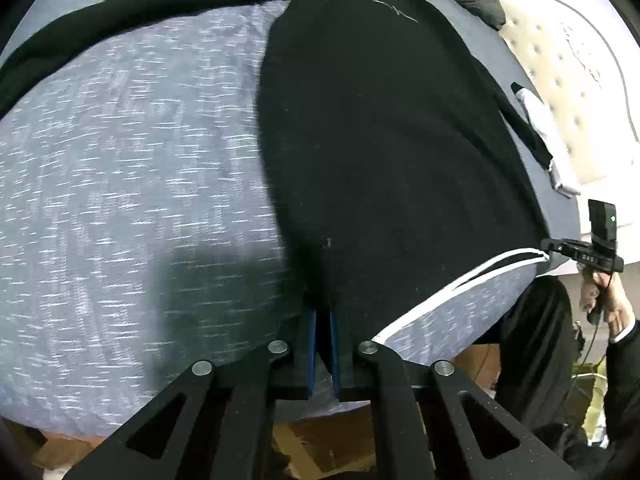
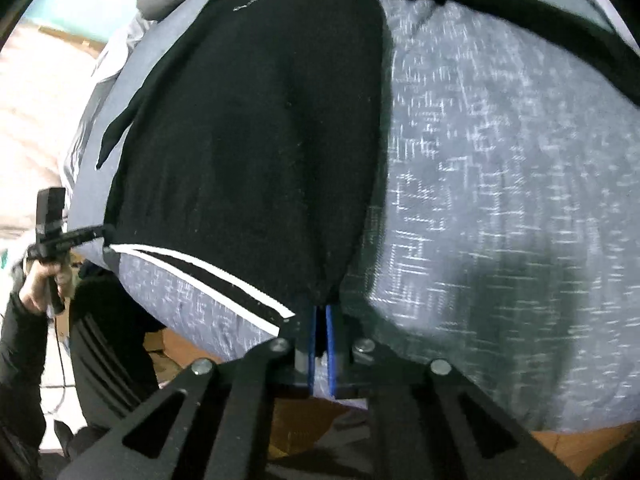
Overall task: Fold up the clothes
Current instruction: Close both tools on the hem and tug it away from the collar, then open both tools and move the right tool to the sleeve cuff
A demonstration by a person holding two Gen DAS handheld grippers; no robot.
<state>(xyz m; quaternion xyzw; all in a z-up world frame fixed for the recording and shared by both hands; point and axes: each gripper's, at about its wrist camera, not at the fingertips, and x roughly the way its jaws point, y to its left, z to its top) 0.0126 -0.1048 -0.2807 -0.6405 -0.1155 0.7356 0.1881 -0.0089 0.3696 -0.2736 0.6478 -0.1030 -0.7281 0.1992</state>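
Pinching the two near hem corners of the black sweater, the left gripper and right gripper clamp narrowly over the blue-grey bedspread.

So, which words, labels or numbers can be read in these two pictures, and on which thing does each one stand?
"DAS": small light letters on the right gripper, seen from the left wrist view; partly blurred, so this reading is uncertain.
Pale line of print on the chest of the black garment: too small and blurred to read in either view.
Nothing else legible.
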